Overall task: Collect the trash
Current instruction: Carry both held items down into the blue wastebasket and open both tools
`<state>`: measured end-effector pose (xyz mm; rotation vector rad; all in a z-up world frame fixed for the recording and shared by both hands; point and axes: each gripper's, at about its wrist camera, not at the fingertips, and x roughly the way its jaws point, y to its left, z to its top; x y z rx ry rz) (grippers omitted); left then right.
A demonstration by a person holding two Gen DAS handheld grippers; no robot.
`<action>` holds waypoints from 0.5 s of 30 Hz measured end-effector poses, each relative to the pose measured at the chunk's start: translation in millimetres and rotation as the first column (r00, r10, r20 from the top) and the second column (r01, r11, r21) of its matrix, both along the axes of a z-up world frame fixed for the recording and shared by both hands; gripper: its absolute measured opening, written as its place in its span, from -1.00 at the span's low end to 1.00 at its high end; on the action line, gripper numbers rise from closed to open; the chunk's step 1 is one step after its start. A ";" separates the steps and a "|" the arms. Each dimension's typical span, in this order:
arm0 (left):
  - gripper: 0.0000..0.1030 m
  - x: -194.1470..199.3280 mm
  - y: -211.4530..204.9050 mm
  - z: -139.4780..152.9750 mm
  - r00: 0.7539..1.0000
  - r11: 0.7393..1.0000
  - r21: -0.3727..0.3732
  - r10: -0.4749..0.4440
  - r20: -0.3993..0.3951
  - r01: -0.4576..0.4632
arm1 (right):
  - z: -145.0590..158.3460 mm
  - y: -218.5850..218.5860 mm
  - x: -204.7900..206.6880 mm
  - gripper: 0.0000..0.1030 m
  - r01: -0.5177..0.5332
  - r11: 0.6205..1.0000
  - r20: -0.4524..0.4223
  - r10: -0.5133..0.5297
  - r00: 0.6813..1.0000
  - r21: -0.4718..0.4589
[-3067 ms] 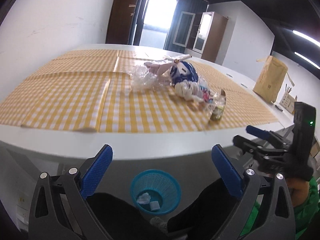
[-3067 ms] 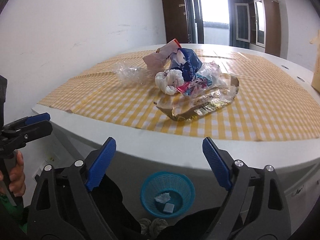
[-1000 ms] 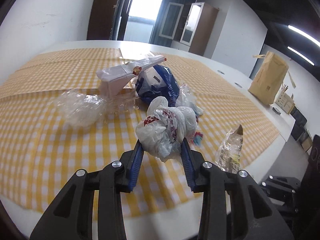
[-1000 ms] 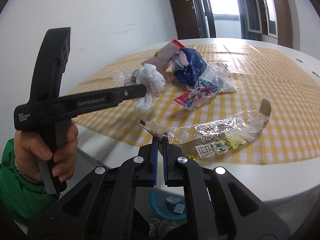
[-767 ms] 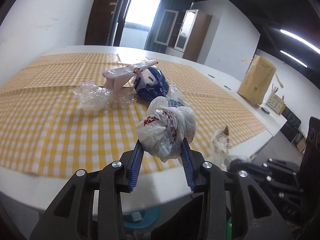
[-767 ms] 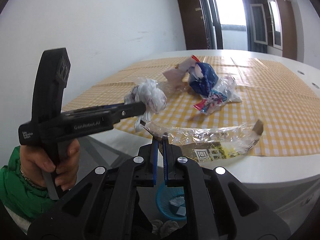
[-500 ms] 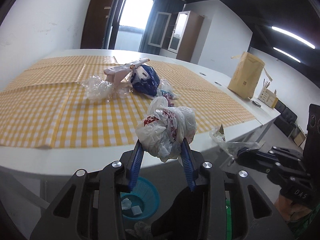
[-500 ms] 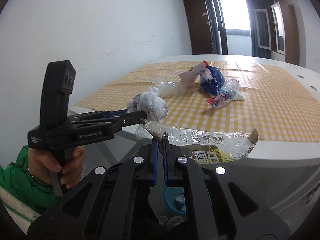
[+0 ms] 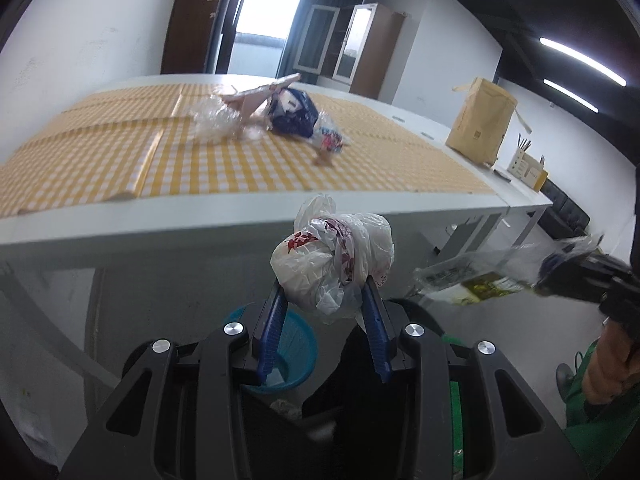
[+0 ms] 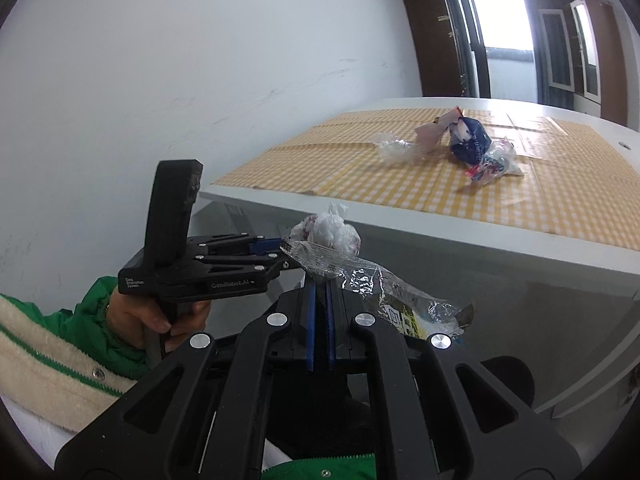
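Observation:
My left gripper (image 9: 326, 296) is shut on a crumpled white plastic bag (image 9: 332, 258) with red print, held off the table edge above a blue wastebasket (image 9: 298, 344) on the floor. My right gripper (image 10: 319, 280) is shut on a long clear wrapper (image 10: 380, 284) with yellow print, which hangs to the right. The wrapper (image 9: 472, 276) and the right gripper (image 9: 548, 270) show at the right of the left wrist view. The left gripper (image 10: 280, 248) and its bag (image 10: 328, 230) show in the right wrist view.
The white table (image 9: 200, 220) carries a yellow checked cloth (image 9: 248, 160) with more trash: a clear bag (image 9: 212, 118), a pink wrapper (image 9: 256, 96), a blue bag (image 9: 294, 114) and a small colourful wrapper (image 9: 330, 142). A brown paper bag (image 9: 480, 124) stands at far right.
Both grippers have pulled back off the table and lowered below its edge, each still holding its piece of trash. The wastebasket now lies just under the left gripper.

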<state>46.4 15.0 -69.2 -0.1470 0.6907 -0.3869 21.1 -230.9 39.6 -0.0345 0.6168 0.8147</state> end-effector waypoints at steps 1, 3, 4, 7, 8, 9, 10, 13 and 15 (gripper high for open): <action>-0.29 -2.2 -0.2 -4.8 1.000 1.000 0.005 0.001 -0.012 -0.001 | -1.3 1.2 -1.5 -0.93 -0.002 1.000 0.002 0.002 1.000 -0.003; -0.29 -2.8 -1.5 -13.0 1.000 1.000 0.015 -0.003 -0.027 0.004 | -7.2 2.4 -0.6 -0.93 -0.002 1.000 -0.013 0.002 1.000 -0.008; -0.29 -2.6 -1.6 -18.8 0.999 1.000 0.017 -0.005 -0.036 0.005 | -11.3 3.3 1.5 -0.93 0.001 1.000 -0.022 -0.001 1.000 -0.017; -0.29 4.1 -4.0 -39.0 0.997 1.000 0.022 -0.012 -0.073 0.014 | -32.2 8.2 13.8 -0.93 0.010 0.999 -0.065 -0.012 0.998 -0.042; -0.29 7.0 -5.3 -46.0 0.996 1.000 0.024 -0.016 -0.089 0.018 | -40.0 9.1 18.8 -0.93 0.012 0.999 -0.082 -0.016 0.997 -0.046; -0.29 11.5 -6.4 -54.9 0.994 0.999 0.027 -0.019 -0.109 0.022 | -50.1 10.5 24.5 -0.93 0.018 0.998 -0.102 -0.023 0.994 -0.055; -0.29 15.3 -6.9 -62.2 0.992 0.999 0.030 -0.022 -0.124 0.026 | -58.0 11.7 29.2 -0.93 0.020 0.998 -0.118 -0.027 0.993 -0.060; -0.29 28.2 -5.8 -84.6 0.984 0.999 0.034 -0.019 -0.177 0.025 | -83.1 15.2 48.8 -0.93 0.019 0.998 -0.184 -0.031 0.982 -0.064; -0.29 36.1 -2.8 -98.0 0.978 0.999 0.035 -0.009 -0.210 0.017 | -98.2 16.3 62.5 -0.93 0.023 0.998 -0.224 -0.035 0.974 -0.057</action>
